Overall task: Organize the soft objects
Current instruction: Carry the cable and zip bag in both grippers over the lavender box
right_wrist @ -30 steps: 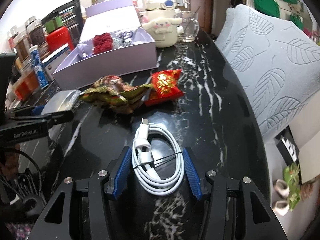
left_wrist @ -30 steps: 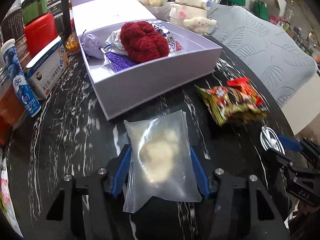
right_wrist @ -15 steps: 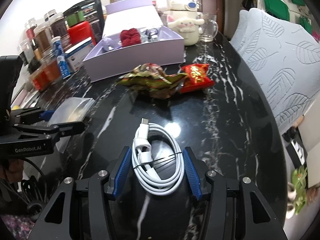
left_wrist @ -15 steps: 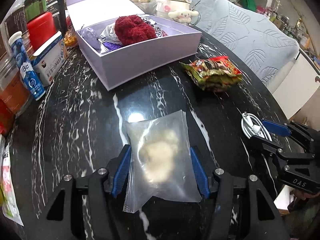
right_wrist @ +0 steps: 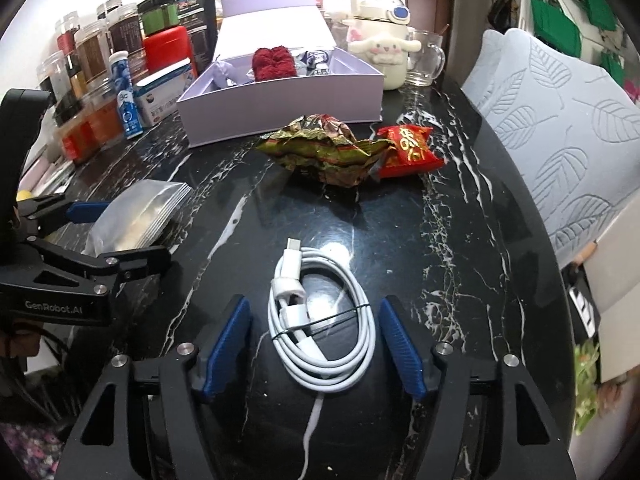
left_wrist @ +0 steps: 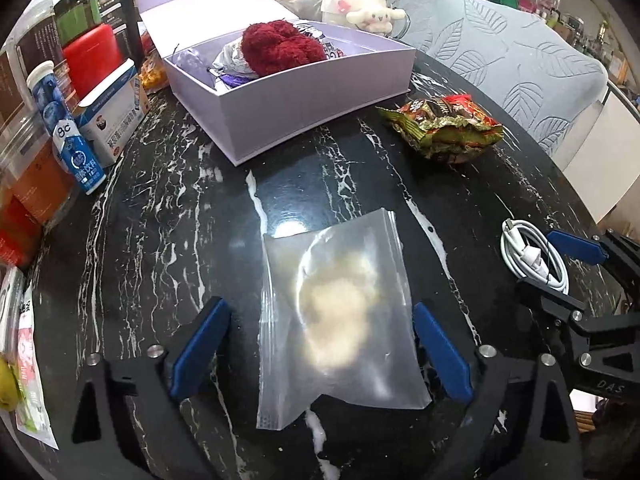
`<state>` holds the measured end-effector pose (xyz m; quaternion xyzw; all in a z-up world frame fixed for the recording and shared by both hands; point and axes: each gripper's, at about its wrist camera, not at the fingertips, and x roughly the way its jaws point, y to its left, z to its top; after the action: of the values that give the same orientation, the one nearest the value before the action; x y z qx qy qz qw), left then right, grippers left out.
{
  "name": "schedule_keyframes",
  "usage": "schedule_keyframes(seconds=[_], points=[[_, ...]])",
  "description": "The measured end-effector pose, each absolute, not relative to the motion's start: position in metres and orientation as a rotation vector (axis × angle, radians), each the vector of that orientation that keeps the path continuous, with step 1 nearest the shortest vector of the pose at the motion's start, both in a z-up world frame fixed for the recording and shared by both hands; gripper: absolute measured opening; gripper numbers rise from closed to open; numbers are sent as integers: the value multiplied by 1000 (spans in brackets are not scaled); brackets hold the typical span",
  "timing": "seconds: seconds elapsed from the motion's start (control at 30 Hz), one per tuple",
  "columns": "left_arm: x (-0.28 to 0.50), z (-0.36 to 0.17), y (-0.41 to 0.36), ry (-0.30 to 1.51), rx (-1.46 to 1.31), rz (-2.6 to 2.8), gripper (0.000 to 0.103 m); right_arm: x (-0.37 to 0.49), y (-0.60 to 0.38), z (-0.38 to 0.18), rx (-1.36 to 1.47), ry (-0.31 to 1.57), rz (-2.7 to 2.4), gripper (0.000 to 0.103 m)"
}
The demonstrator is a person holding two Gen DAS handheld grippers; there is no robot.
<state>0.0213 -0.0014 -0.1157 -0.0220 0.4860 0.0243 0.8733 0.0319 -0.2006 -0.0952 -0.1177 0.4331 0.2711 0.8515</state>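
A clear zip bag (left_wrist: 340, 312) with a pale soft lump in it lies flat on the black marble table (left_wrist: 168, 220). My left gripper (left_wrist: 320, 306) straddles the bag with its jaws opening, and both blue pads stand clear of it. A coiled white charging cable (right_wrist: 320, 320) lies between the blue pads of my right gripper (right_wrist: 313, 301), whose jaws are also opening and do not press on it. Farther back stands the lavender box (left_wrist: 304, 92) holding a red woolly item (left_wrist: 280, 46) and small packets. The cable (left_wrist: 536, 256) and the bag (right_wrist: 140, 216) each appear in the other view.
A crumpled green snack packet (right_wrist: 328, 152) and a red one (right_wrist: 408, 148) lie between me and the box. Jars, a blue tube (left_wrist: 68, 136) and a carton (left_wrist: 116, 108) line the left side. A white character kettle (right_wrist: 384, 52), a glass mug and a grey leaf-patterned cushion (right_wrist: 560, 100) stand behind and right.
Both grippers have opened, letting go of the bag and the cable, which now rest on the table. Both hands drew back from the box over the second.
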Motion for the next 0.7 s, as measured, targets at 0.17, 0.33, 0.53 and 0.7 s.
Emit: schedule_keyframes(seconds=[0.17,0.33,0.53,0.7], points=[[21,-116,4,996,-57,61,76,31,-202,-96,-266,884,547,56],[15,-109,-1,958,-37,23,47,31,-203,-95,-278,872,575,50],[13,-107,-4,947,-54,-29,45,32,-205,-93,-233,882,591,49],[11,-102,-4,936,-77,-44,45,30,-203,-90,-212,884,613,49]])
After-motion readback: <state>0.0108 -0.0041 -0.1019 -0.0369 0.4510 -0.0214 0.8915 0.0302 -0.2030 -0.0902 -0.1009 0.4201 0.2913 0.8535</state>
